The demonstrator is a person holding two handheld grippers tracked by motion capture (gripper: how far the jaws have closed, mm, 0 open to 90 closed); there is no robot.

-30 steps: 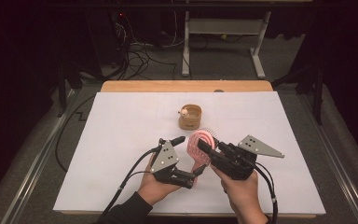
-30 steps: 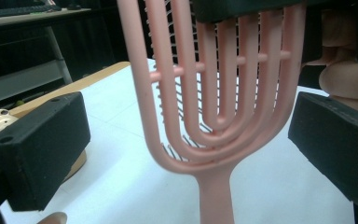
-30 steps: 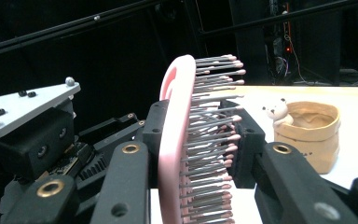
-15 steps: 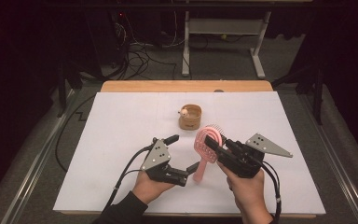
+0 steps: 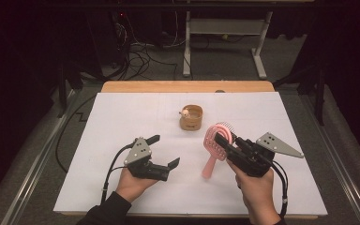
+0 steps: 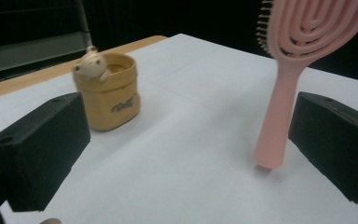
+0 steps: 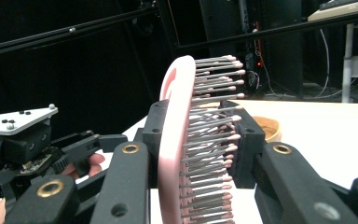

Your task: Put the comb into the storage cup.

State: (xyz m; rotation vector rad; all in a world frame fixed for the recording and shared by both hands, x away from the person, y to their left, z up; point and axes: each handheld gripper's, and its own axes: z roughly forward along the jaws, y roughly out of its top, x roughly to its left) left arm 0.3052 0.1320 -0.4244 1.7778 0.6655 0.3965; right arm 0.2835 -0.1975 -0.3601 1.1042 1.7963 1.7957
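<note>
White sheet (image 5: 122, 122) over the table, dark room behind. I see left gripper (image 5: 164, 151) nearest, jaws apart, holding nothing. Right gripper (image 5: 225, 142) clamped on the pink hairbrush (image 5: 214, 145) head, handle tip down at the sheet. Beyond: tan cup (image 5: 191, 117) with small figure, standing apart.

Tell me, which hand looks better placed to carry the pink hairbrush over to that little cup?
The right. Its gripper already clamps the hairbrush by the head, handle hanging down, with the cup just beyond. The left gripper is open and holds nothing.
</note>
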